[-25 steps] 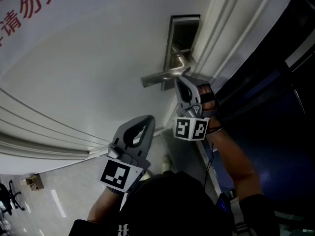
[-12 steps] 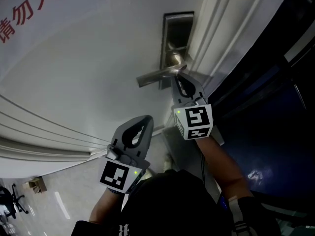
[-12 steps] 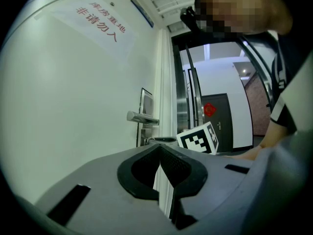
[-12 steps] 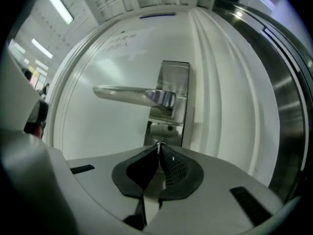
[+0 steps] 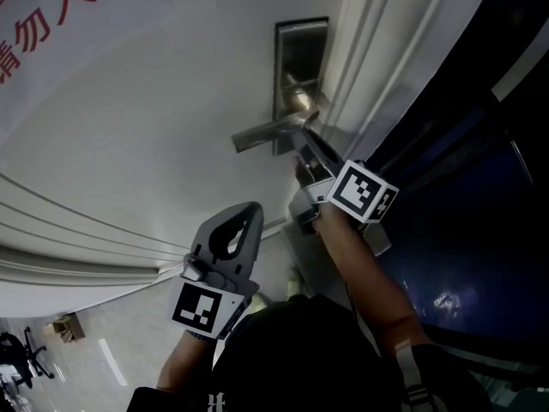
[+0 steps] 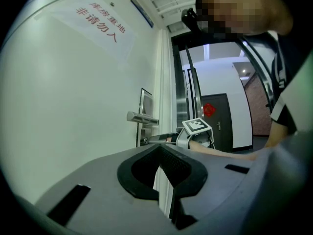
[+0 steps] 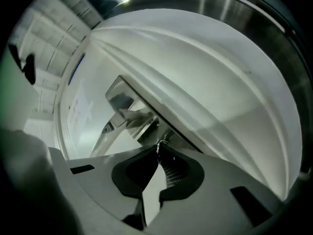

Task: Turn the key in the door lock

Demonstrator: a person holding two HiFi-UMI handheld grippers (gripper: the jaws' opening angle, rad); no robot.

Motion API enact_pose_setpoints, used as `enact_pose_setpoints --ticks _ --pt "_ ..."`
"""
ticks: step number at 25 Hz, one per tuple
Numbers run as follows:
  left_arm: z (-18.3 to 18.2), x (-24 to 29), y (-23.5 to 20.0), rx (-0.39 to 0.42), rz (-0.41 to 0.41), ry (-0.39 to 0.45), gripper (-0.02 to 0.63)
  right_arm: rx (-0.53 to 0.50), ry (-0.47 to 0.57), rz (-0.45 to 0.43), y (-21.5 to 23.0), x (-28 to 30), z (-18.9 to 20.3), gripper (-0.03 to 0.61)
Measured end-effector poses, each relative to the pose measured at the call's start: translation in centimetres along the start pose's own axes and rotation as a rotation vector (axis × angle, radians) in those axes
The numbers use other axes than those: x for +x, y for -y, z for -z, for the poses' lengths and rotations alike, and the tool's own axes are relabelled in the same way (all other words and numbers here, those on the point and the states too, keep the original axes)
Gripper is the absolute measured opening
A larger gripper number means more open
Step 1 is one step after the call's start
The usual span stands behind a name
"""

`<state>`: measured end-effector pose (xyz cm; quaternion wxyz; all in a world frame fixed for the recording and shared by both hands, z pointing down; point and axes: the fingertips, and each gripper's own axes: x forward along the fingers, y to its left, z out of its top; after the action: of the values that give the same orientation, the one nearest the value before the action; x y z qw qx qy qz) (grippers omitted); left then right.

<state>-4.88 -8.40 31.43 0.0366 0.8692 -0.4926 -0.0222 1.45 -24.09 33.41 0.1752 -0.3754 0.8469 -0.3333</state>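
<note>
Right gripper: right gripper (image 5: 302, 154) reached up to the door (image 5: 146, 136), its tips just under the handle (image 5: 266, 133), at the lower end of the lock plate (image 5: 300, 54).
Right jaws: in the right gripper view they were pressed together at the tips (image 7: 158, 149), pinching a small metal piece, the key (image 7: 159, 143).
Key position: key sat right at the jaw tips, below the lever and against the plate; in the head view the gripper covered it.
Right marker cube: cube (image 5: 364, 192) was tilted, close to the door frame (image 5: 386, 67).
Handle: silver lever stuck out sideways from the plate, away from the frame.
Left gripper: left gripper (image 5: 244, 217) hung lower down, well apart from the lock, pointed up along the door face.
Left jaws: pressed together with nothing between them (image 6: 159, 151); the handle and the right cube showed beyond them in that view.
Sign: white sheet with red characters (image 5: 43, 11) was fixed on the door, far from the lock.
Floor: pale tiled floor (image 5: 103, 342) showed at the bottom left.
</note>
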Motion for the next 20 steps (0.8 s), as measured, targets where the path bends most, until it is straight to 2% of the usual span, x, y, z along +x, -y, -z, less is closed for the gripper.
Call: enact_pose_setpoints --ticks 2,7,20 --pt "0.0 0.0 0.0 0.000 0.001 0.000 0.008 0.127 0.007 -0.022 0.1 0.0 -0.1 0.021" --pt "0.0 -0.2 0.0 -0.002 0.000 0.000 0.007 0.334 -0.005 -0.002 1.1 -0.4 0.4 0.023" --pt "-0.1 0.0 0.2 0.002 0.014 -0.005 0.008 0.884 0.039 -0.227 1.0 0.1 0.8 0.023"
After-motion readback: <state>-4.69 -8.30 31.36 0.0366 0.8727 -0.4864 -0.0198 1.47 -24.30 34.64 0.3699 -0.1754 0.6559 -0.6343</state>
